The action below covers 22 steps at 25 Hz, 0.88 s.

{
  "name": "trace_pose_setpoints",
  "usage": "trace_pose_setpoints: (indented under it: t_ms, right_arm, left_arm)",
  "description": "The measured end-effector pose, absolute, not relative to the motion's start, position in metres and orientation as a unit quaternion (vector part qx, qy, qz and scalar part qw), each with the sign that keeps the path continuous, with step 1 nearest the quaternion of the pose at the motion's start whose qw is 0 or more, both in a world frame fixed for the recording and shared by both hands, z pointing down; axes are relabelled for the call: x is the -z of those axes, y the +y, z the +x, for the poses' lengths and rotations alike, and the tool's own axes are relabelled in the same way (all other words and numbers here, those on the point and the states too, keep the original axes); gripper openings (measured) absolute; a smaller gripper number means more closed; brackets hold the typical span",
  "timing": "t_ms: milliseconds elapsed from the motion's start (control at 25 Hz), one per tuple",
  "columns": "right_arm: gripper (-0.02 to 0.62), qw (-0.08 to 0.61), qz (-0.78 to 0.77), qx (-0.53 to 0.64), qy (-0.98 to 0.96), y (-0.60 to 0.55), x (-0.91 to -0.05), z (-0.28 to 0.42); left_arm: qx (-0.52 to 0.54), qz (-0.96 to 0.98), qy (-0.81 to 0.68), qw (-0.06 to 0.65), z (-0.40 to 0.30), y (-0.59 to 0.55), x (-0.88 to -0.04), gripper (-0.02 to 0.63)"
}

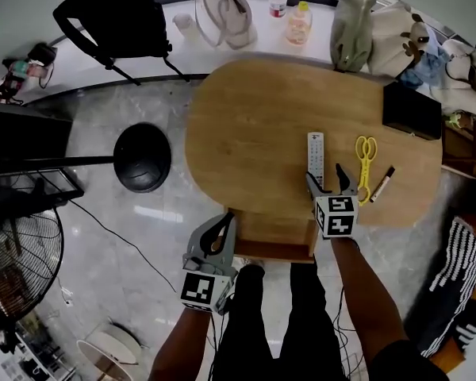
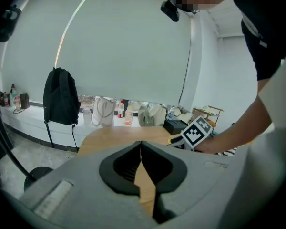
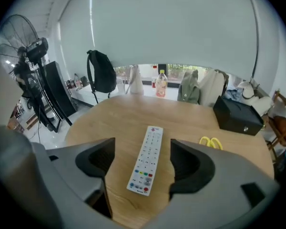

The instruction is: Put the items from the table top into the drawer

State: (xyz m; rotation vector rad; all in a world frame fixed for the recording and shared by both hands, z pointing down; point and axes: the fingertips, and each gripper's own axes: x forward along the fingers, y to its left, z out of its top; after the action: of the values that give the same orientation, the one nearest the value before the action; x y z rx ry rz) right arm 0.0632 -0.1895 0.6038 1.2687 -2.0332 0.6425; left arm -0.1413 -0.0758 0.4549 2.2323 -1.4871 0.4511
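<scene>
On the oval wooden table (image 1: 254,117) lie a white remote (image 1: 315,157), yellow scissors (image 1: 366,163) and a black marker (image 1: 382,183). A wooden drawer (image 1: 274,250) stands pulled out under the table's near edge. My right gripper (image 1: 326,176) is open just over the near end of the remote (image 3: 146,160), which lies between the spread jaws untouched; the scissors (image 3: 210,142) lie to its right. My left gripper (image 1: 220,227) hangs at the drawer's left corner, shut with nothing in it. In the left gripper view its jaws (image 2: 140,147) meet.
A black box (image 1: 412,109) sits at the table's far right. Bags and bottles (image 1: 299,22) line the sill behind. A black backpack (image 1: 115,18), a round black stand base (image 1: 143,157) and a fan (image 1: 16,268) stand on the floor to the left.
</scene>
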Motion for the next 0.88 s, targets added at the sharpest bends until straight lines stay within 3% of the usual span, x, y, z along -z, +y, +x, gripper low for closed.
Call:
trace_pose_setpoints:
  t_ms: [120,360,880]
  right_arm:
    - [0.449,0.335,0.478,-0.286,-0.76,-0.193,-0.638,0.063]
    - [0.557,0.355,0.477,-0.32,-0.737,-0.204,-0.682,0.06]
    - [0.548,0.383,0.485,-0.337,-0.71,-0.208,-0.712,0.06]
  left_arm:
    - [-0.159,0.802,-0.535,0.212,-0.142,-0.085,-0.458,0.017]
    - [-0.146,0.802,-0.537,0.214,-0.139,-0.092,-0.469,0.017]
    - [-0.152,0.794,-0.538,0.237,-0.141,-0.072,-0.49,0.017]
